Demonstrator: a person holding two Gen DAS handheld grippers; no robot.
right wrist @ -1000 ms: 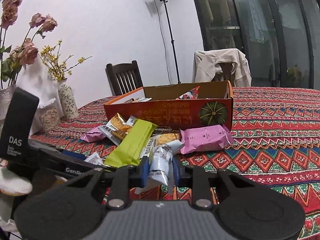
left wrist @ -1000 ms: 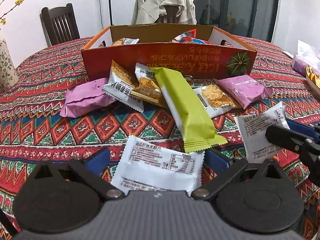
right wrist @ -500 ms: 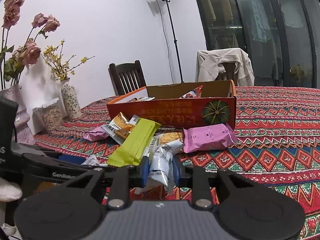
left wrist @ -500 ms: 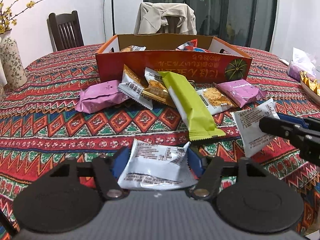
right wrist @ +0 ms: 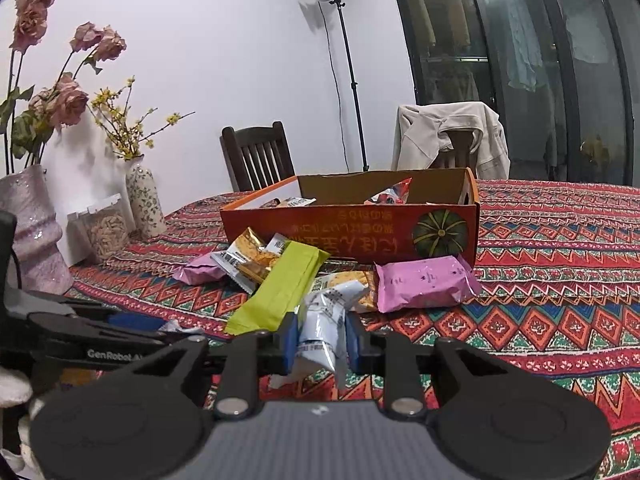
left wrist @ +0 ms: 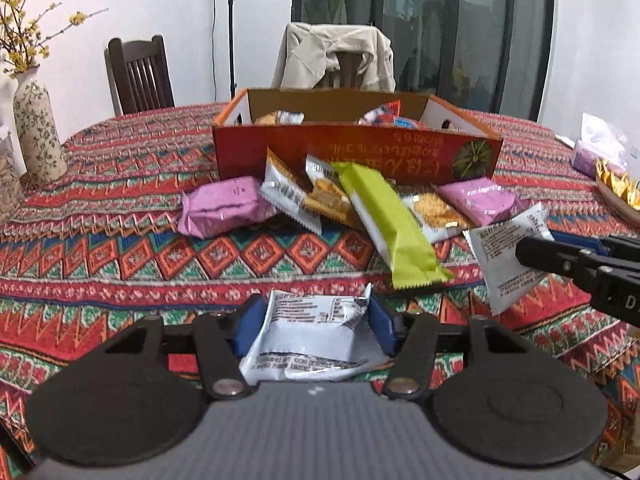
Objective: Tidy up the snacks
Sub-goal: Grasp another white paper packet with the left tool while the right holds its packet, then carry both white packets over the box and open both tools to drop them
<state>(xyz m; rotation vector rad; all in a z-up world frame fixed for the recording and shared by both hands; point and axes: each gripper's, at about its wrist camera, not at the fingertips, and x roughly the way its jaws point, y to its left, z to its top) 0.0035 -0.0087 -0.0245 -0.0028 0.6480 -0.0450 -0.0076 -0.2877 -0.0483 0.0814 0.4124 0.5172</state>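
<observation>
My left gripper (left wrist: pixel 315 316) has its jaws closing on a white snack packet (left wrist: pixel 312 336); the blue pads press its sides and it crumples just above the cloth. My right gripper (right wrist: pixel 322 338) is shut on a second white packet (right wrist: pixel 326 312), which in the left wrist view hangs from the right gripper's fingers (left wrist: pixel 560 260) as a white packet (left wrist: pixel 506 256). Ahead stands the orange cardboard box (left wrist: pixel 360 156) with some snacks inside. Before it lie a long green wrapper (left wrist: pixel 392 232), two pink packs (left wrist: pixel 220 208) (left wrist: pixel 480 200) and several cracker packets (left wrist: pixel 288 196).
A patterned cloth covers the round table (left wrist: pixel 100 248). Vases with flowers (right wrist: pixel 140 200) (right wrist: pixel 32 232) and a clear jar (right wrist: pixel 104 228) stand at the left edge. A basket of gold-wrapped items (left wrist: pixel 616 188) sits far right. Two chairs (left wrist: pixel 140 76), one draped with a jacket (left wrist: pixel 336 56), stand behind.
The left jaws have closed from wide open onto the white packet and lifted it off the cloth, pulling back a little. The right gripper and its packet have stayed still.
</observation>
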